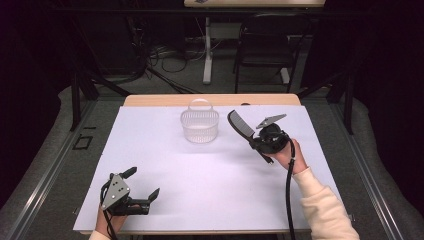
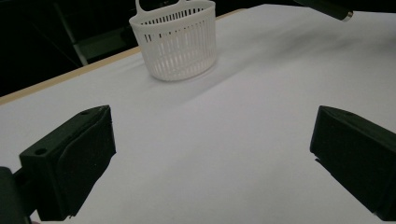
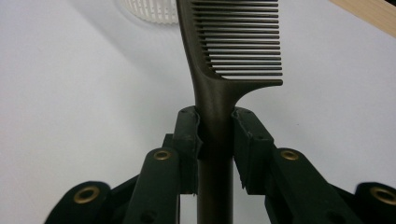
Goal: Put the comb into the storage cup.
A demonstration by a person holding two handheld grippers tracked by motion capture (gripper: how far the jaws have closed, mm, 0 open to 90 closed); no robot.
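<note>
Right tongs (image 3: 215, 135): clamped on the handle of a dark comb (image 3: 233, 42), pads pressed against both sides of the shaft; in the high view the right tongs (image 1: 259, 142) sat off the surface, held up in the person's right hand.
Comb: toothed end pointed away from the right tongs, up and toward the far side of the surface; the thin tail end stuck out behind them – its tip showed at the top edge of the left gripper view.
Basket (image 1: 199, 124): white, slotted, with a hoop handle, upright on the surface – just beside the comb's toothed end, to the left of the right tongs, not touching.
Left tongs (image 2: 212, 154): jaws wide apart, nothing between them but bare white surface (image 2: 233, 116); they rested low at the near left corner, well apart from the right tongs.
Basket from the left tongs: ahead of them and far off, slightly left of their centre line.
</note>
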